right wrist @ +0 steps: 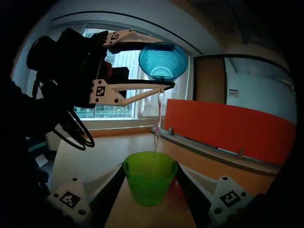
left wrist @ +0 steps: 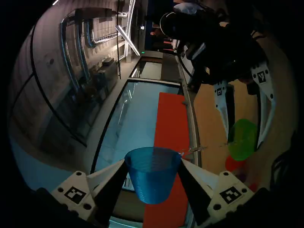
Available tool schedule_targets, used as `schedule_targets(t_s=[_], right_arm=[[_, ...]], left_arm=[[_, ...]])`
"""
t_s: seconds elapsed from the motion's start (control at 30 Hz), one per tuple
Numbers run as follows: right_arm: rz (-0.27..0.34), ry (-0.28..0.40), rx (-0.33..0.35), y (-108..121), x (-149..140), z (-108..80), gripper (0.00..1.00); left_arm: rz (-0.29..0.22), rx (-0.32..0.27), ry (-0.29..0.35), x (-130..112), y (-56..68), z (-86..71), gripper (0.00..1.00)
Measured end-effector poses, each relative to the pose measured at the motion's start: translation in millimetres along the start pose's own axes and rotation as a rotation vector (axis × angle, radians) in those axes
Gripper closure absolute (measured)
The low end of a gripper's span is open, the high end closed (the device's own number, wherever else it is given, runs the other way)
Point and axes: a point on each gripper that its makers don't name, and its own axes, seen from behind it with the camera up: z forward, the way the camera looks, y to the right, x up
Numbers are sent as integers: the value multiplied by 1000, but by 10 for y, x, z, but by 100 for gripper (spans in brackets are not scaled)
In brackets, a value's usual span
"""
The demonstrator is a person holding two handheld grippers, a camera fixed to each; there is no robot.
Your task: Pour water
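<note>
Left gripper is clamped on the tipped blue cup, right gripper on the green cup below it (thin stream enters near the far rim), so if you drift either hand, water hits the desk.

An orange partition walls one desk edge; the left gripper with blue cup hangs over the green cup.
</note>
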Motion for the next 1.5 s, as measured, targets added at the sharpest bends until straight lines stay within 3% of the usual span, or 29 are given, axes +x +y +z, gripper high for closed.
schedule_targets(t_s=[0.47, 1.17, 1.5], right_arm=[[1, 4, -5, 10, -9, -5, 9], [2, 11, -15, 46, 18, -12, 8], [2, 13, -17, 45, 23, -13, 9]], left_arm=[[73, 10, 6, 53, -65, -19, 14], [200, 19, 12, 183, -60, -89, 14], [226, 26, 15, 211, -58, -87, 14]])
